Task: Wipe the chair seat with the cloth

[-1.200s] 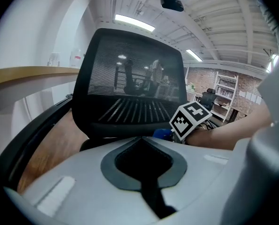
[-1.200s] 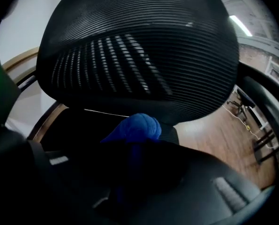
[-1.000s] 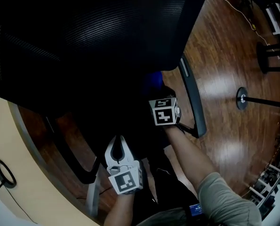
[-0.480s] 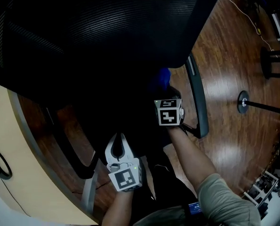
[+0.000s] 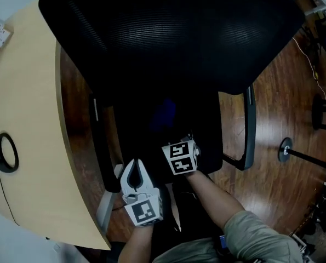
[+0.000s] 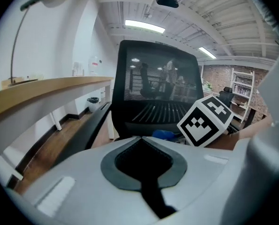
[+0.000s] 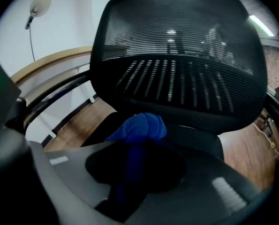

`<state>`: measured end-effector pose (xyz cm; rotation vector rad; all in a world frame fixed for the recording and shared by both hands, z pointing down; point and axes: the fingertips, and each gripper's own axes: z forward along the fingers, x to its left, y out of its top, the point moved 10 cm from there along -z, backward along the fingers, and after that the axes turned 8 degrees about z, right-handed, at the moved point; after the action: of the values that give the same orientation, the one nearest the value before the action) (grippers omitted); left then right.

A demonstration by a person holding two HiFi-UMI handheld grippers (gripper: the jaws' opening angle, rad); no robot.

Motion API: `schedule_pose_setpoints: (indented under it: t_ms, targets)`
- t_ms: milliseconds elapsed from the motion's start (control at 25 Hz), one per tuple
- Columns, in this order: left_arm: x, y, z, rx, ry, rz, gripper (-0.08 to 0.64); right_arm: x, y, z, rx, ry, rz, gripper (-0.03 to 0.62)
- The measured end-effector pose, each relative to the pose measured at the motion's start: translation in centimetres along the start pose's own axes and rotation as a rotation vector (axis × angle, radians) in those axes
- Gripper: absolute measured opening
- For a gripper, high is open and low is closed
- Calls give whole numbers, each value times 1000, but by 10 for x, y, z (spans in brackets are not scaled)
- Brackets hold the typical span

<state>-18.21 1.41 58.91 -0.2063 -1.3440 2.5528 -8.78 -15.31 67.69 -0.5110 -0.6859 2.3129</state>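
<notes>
Left gripper (image 5: 134, 163): low in the head view, pointing away from the body and tilted downward. Fingers (image 6: 73, 182) closed tip to tip, nothing between them, only the teardrop hollow behind the tips. Marker cube (image 5: 145, 211) sits at the wrist end. Left forearm (image 5: 134, 248) bare, entering from the bottom edge.

Right gripper (image 7: 132, 146): just ahead of the left one and to its right, pitched down more steeply, so foreshortened from above. Fingers clamped on a bunched blue cloth (image 7: 140, 127) that sticks out past the tips. Right forearm (image 5: 212, 199) bare, stretched forward; grey-green sleeve (image 5: 256, 235) pushed up at the elbow. The two grippers are near each other, not touching.
</notes>
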Motion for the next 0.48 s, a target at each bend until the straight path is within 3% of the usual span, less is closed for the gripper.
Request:
schedule_pose_setpoints:
  t_ms: [280,480]
  targets:
    - [33,-6,-24,-6,79,-39,5,84,-7,24,27,245,-166,103]
    - [36,-15,-30,-12,86,-50,5,119,-27,46,91,324,-243,103]
